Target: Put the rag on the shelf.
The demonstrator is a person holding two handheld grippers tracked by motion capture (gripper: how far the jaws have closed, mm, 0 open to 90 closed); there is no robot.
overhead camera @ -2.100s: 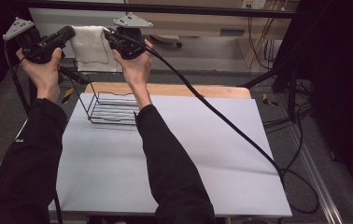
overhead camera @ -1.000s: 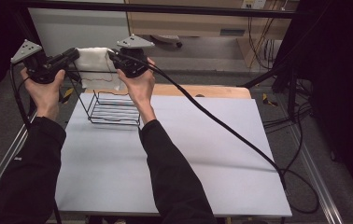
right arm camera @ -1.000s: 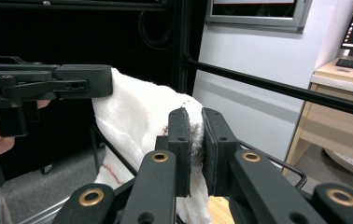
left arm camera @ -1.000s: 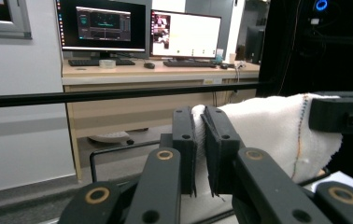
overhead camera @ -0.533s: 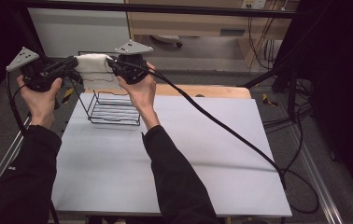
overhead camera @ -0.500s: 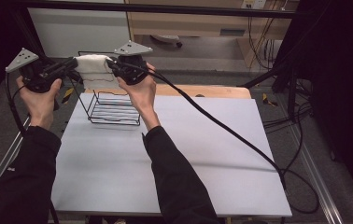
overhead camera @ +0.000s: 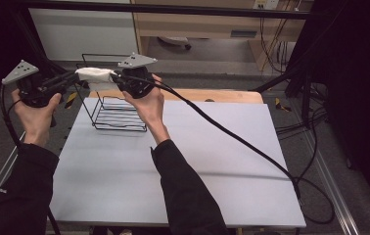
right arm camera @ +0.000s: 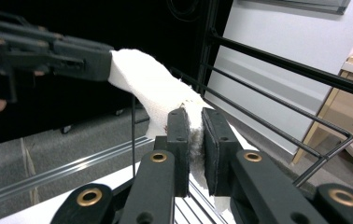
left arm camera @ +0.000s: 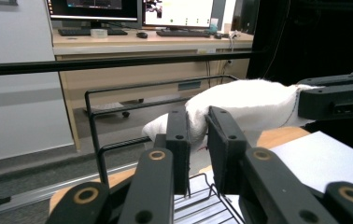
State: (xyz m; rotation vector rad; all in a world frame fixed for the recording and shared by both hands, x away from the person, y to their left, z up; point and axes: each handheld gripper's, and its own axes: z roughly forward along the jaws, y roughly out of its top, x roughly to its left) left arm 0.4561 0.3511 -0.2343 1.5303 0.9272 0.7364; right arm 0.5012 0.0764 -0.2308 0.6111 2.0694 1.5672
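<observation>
No readable writing or label shows on anything here. Nearest the person, the left gripper (overhead camera: 70, 78) and the right gripper (overhead camera: 117, 78) are raised above the white table (overhead camera: 183, 161), each with its jaws closed tight on one end of a white cloth (overhead camera: 95, 74) stretched between them. The cloth hangs just over the black wire basket (overhead camera: 119, 110) standing at the table's far left, its slatted floor bare as far as can be seen, and beyond it lies a desk with monitors (left arm camera: 132, 7).
</observation>
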